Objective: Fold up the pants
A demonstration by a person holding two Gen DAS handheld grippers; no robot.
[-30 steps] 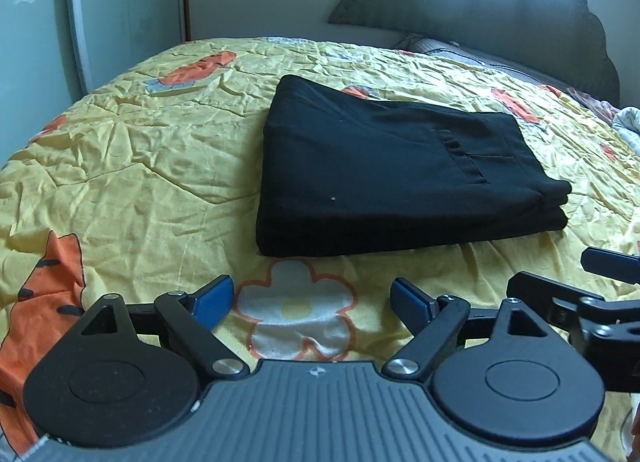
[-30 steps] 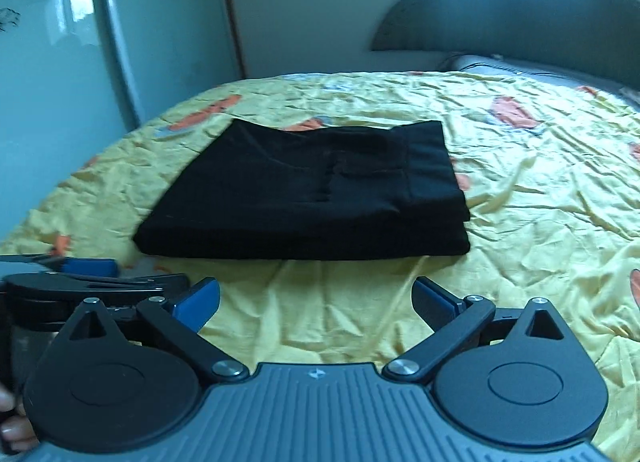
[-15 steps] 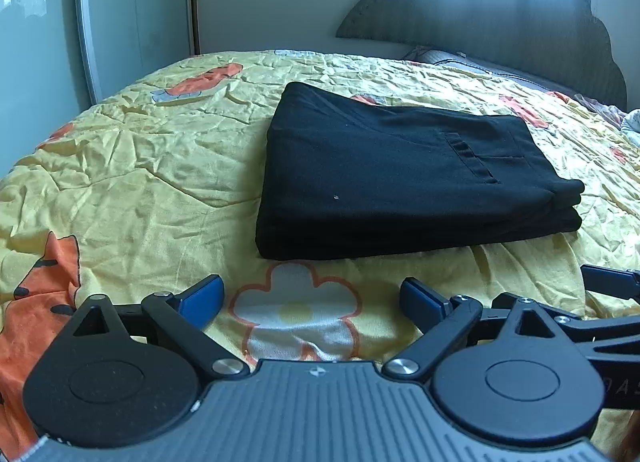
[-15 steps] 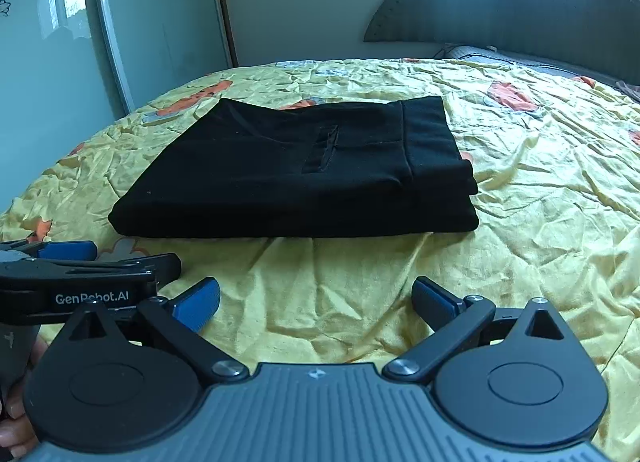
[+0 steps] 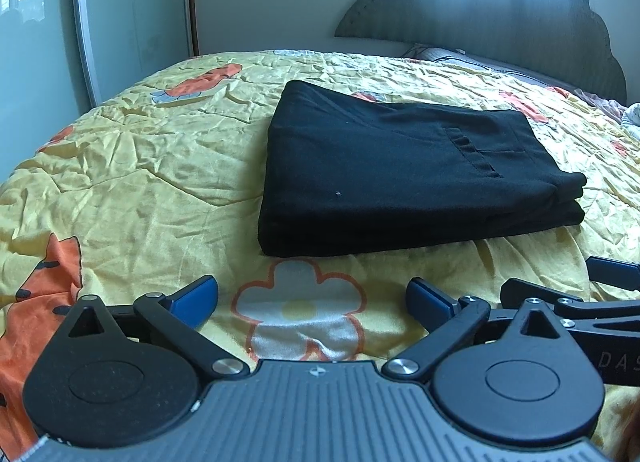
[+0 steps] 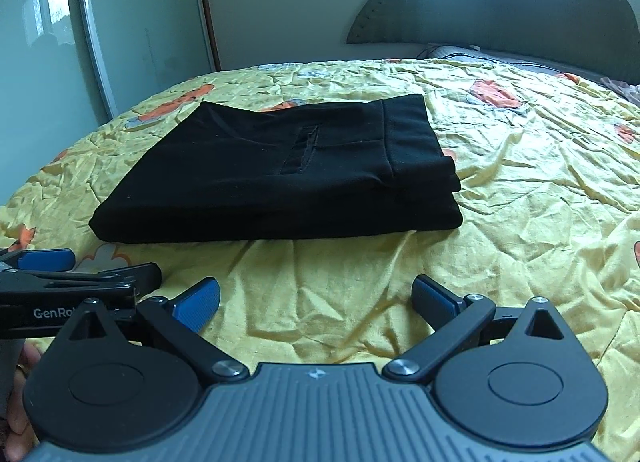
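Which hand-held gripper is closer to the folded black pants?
Cannot tell; about equal. Left hand-held gripper, jaws opening and empty, faces the folded black pants near their left corner; right hand-held gripper faces their middle.

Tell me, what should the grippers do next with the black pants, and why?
Probably just back away. The black pants already lie in a neat folded stack on the yellow bedspread, and both the left gripper, whose jaws are opening, and the right gripper are empty.

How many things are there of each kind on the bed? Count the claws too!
Pants: 1
Blanket: 1
Pillow: 1
Claws: 2, left claw opening with nothing in it, right claw open
Total: 5
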